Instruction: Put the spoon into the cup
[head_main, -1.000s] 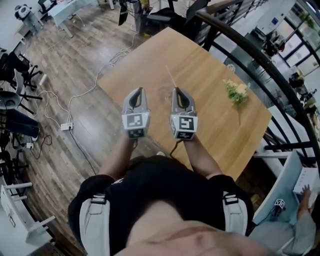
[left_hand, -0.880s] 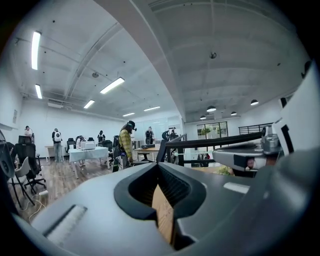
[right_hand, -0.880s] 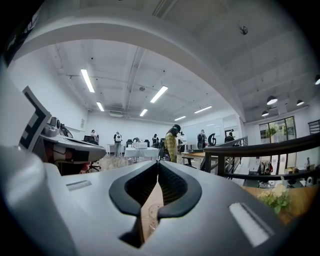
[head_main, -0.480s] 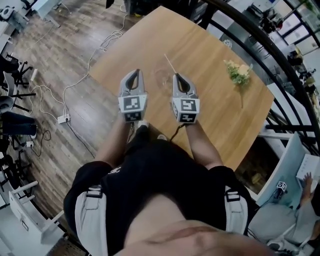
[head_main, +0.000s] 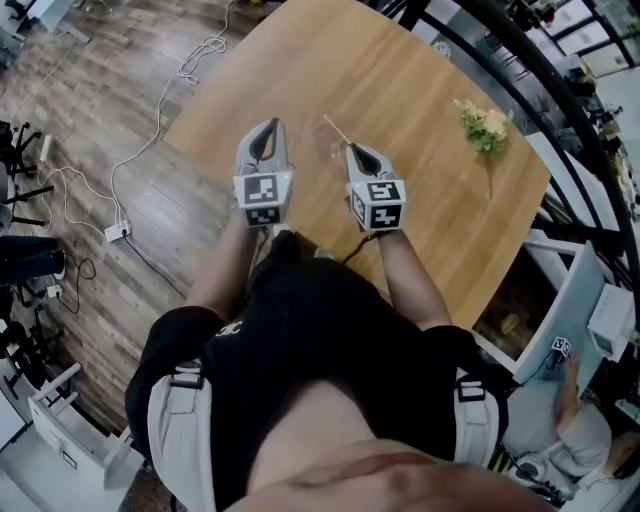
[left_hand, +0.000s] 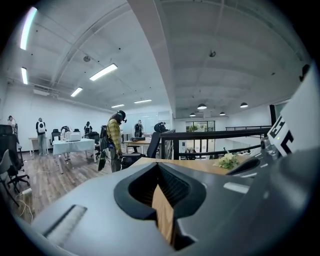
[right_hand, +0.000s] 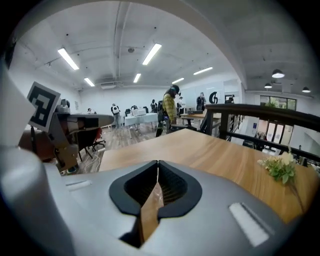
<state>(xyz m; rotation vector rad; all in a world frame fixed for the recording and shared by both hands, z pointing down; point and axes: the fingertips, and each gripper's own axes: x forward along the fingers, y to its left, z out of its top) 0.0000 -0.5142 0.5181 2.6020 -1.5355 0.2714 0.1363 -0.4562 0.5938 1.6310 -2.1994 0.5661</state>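
A clear glass cup (head_main: 326, 152) stands on the wooden table (head_main: 420, 200) near its front edge. A thin pale spoon handle (head_main: 335, 129) slants up out of it toward the far left. My left gripper (head_main: 272, 123) is just left of the cup, shut with nothing in it. My right gripper (head_main: 351, 148) is just right of the cup, also shut and holding nothing. Neither gripper view shows the cup or the spoon. In the left gripper view the left gripper (left_hand: 158, 165) has its jaws together at the tips, and so has the right gripper (right_hand: 158, 162) in its own view.
A sprig of pale flowers (head_main: 485, 125) lies at the table's far right, also in sight as flowers (right_hand: 280, 167). A black railing (head_main: 520, 60) curves behind the table. Cables and a power strip (head_main: 117, 231) lie on the floor at left. A seated person (head_main: 560, 440) is at lower right.
The head view has tipped further down, so the table sits higher in the frame. Both grippers stay shut on either side of the cup; the spoon keeps its slant.
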